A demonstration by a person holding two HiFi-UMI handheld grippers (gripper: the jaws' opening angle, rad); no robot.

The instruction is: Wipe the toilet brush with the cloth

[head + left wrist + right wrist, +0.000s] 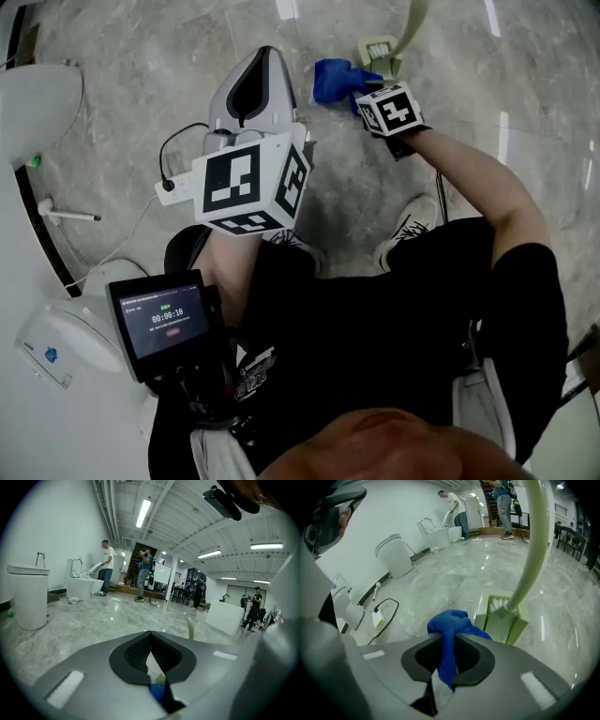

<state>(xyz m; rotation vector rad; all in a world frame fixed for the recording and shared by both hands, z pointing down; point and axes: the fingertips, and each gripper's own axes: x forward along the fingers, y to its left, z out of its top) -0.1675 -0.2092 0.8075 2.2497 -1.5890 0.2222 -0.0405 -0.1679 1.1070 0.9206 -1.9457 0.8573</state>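
The floor is grey polished stone in a large hall, and there is no worktop here; everything stands on the floor.

Head view: my right tool (361, 92) holds the one blue cloth (336, 80). The one toilet brush (411, 23) stands just beyond it in its green holder (378, 49). My left tool (265, 54) is farther from the brush, so I judge that the right one must make the reach.

Left gripper view: the left tool (149, 634) has its jaws together at the tips, with nothing between them. The brush handle (190, 627) shows ahead, a little to the right.

Right gripper view: the right tool (450, 641) is clamped narrow on the cloth (452, 625). The holder (506, 620) is ahead and to the right, near but apart from the cloth. The brush (532, 550) rises steeply from it in a long curve.
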